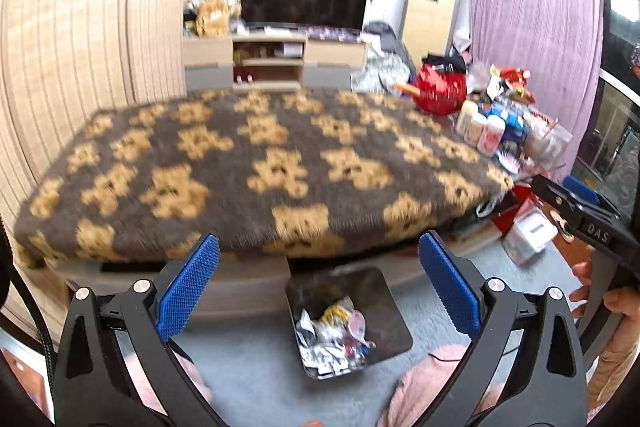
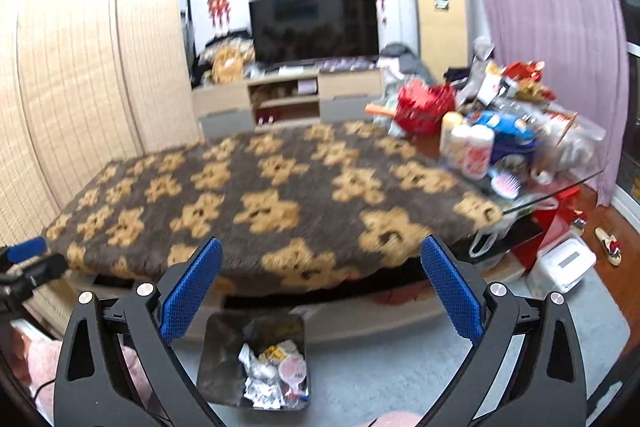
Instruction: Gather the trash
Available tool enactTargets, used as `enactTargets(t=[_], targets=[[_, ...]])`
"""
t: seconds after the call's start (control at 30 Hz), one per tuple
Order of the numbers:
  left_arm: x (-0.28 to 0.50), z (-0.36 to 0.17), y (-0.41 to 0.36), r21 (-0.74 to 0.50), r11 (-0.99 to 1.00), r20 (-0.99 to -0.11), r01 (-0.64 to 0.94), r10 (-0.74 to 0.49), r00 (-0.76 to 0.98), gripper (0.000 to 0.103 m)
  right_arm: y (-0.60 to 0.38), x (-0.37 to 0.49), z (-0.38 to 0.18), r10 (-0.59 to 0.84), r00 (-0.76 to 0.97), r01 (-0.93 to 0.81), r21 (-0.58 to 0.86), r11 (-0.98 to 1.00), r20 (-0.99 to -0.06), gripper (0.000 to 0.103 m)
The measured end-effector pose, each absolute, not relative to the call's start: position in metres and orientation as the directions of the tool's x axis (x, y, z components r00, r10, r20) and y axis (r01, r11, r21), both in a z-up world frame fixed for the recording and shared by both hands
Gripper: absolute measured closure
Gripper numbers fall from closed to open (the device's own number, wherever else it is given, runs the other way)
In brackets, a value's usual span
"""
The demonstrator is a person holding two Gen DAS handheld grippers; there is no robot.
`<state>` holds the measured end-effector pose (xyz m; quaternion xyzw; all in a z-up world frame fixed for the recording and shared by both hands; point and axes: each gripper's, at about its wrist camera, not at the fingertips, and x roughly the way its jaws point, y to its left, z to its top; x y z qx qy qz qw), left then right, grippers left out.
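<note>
One black bin (image 1: pixel 394 311) of crumpled wrappers (image 1: pixel 336 339); left gripper (image 1: pixel 320 291), right gripper (image 2: pixel 322 291) spread wide, empty.

A home living room: television (image 2: pixel 314 27), teddy-bear blanket (image 2: pixel 272 195), curtain (image 2: pixel 540 27).

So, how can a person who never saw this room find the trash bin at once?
Start from the low table covered by the brown blanket with tan teddy bears. On the grey floor just before its near edge stands the trash bin, a dark square container. Unlike the white box to the right, it is open and holds crumpled wrappers.
</note>
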<state>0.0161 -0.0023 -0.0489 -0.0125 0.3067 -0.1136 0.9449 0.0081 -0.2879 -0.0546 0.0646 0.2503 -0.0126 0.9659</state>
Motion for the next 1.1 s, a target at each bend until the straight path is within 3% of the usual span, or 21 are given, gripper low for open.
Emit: enactTargets(t=[0.43, 1.1], targets=[[-0.018, -0.001, -0.021, -0.056, 0.968, -0.476, 0.245, -0.241, 0.846, 0.008, -0.309, -0.046, -0.015, 0.010, 0.942, 0.040, 0.142, 0.989, -0.335, 0.003], [-0.028, 0.006, -0.023, -0.036, 0.974, -0.447, 0.224, -0.216, 0.868, 0.008, -0.300, -0.048, -0.016, 0.042, 0.938, 0.004, 0.132, 0.991, -0.343, 0.003]])
